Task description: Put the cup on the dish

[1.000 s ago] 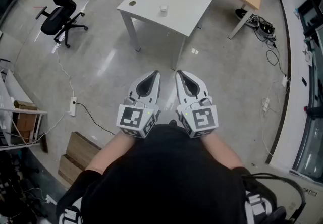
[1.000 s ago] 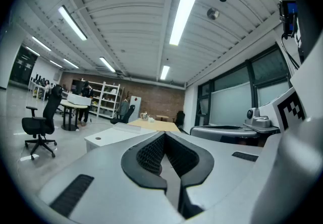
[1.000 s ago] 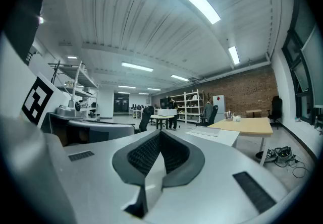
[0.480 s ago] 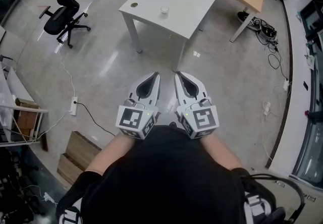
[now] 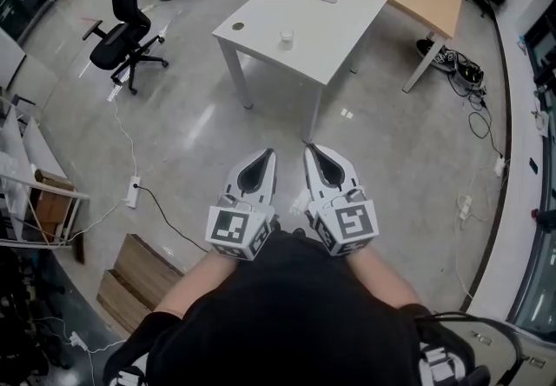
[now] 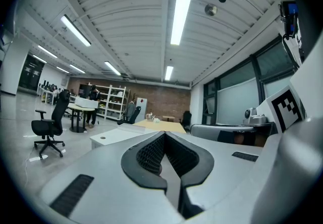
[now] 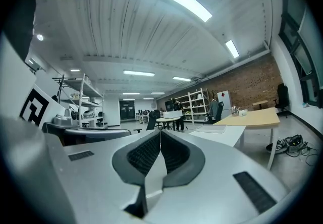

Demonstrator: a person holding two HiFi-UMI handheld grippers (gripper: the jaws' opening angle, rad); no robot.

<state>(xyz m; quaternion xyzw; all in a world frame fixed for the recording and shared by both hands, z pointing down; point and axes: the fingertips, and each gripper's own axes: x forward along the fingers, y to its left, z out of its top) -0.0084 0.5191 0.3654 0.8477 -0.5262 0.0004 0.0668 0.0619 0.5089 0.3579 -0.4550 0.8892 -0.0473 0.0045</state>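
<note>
The left claw (image 5: pixel 265 152) and right claw (image 5: pixel 311 149) are both pressed shut and empty. They are held side by side close to the person's body, over the floor and well apart from the white table (image 5: pixel 339 28). The small cup (image 5: pixel 286 37) stands near the table's middle. A dark round disc, probably the dish (image 5: pixel 234 26), lies by its left corner. The approach comes first: get within reach, then spread one claw wide and close gently on the cup's wall, keeping it upright.
</note>
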